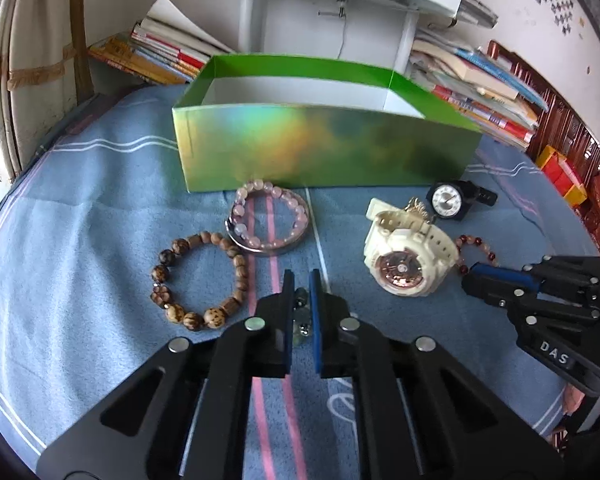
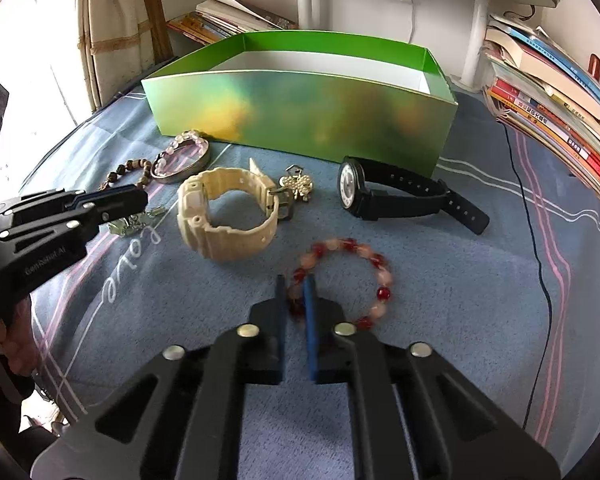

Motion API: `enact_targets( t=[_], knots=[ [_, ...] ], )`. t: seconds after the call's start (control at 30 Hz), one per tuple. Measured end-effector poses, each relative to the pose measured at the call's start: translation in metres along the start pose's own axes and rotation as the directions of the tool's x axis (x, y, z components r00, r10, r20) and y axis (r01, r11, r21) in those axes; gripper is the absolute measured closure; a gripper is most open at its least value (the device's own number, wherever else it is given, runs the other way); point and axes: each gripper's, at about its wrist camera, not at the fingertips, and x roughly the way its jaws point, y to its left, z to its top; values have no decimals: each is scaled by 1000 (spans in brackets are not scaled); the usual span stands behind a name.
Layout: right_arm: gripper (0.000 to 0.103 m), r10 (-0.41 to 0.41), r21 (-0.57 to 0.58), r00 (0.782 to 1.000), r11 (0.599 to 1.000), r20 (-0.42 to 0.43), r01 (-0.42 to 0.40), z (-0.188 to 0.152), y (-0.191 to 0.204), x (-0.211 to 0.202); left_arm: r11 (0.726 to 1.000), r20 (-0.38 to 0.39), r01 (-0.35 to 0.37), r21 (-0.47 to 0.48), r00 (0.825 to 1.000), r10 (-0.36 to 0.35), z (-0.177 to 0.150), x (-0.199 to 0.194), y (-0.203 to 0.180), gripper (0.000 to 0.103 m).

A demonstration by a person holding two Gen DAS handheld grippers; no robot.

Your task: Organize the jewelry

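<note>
An open green box (image 1: 320,148) (image 2: 300,116) stands on the blue cloth, its inside white. In front of it lie a brown wooden bead bracelet (image 1: 198,280), a pink bead bracelet on a metal bangle (image 1: 270,220) (image 2: 182,156), a cream watch (image 1: 404,256) (image 2: 228,216), a black watch (image 1: 452,200) (image 2: 400,196), a gold brooch (image 2: 300,186) and a red and pink bead bracelet (image 2: 342,280) (image 1: 476,250). My left gripper (image 1: 301,280) is shut on a small silvery beaded piece (image 1: 302,312) (image 2: 134,222). My right gripper (image 2: 294,288) is shut on the red and pink bracelet's near side.
Stacks of books (image 1: 156,56) (image 2: 556,112) lie behind and to the right of the box. White shelf legs (image 1: 252,12) stand behind it. A black cable (image 2: 536,240) runs across the cloth at right. A curtain (image 2: 112,32) hangs at left.
</note>
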Motion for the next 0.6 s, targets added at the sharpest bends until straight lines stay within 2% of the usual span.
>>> enact_targets(
  t=[0.17,0.3,0.53,0.6],
  knots=[
    [96,1,69,999,998,49,-5,-7,-7,-15,1000,52,19,-4,998,-19,-4,-22,7,96],
    [96,15,115,994,993,112,-28,-13,-10,-42,1000,90,23,-10,996,-22,-6,-44,11,96],
    [96,74,177,966,977,249,-121,-27,-7,-95,999,155,50,-13,987,-48,-5,-86,17,96],
    [96,67,185,958,975,278,-122,-30,-3,-106,999,175,53,-9,983,-50,-6,-99,17,96]
  ],
)
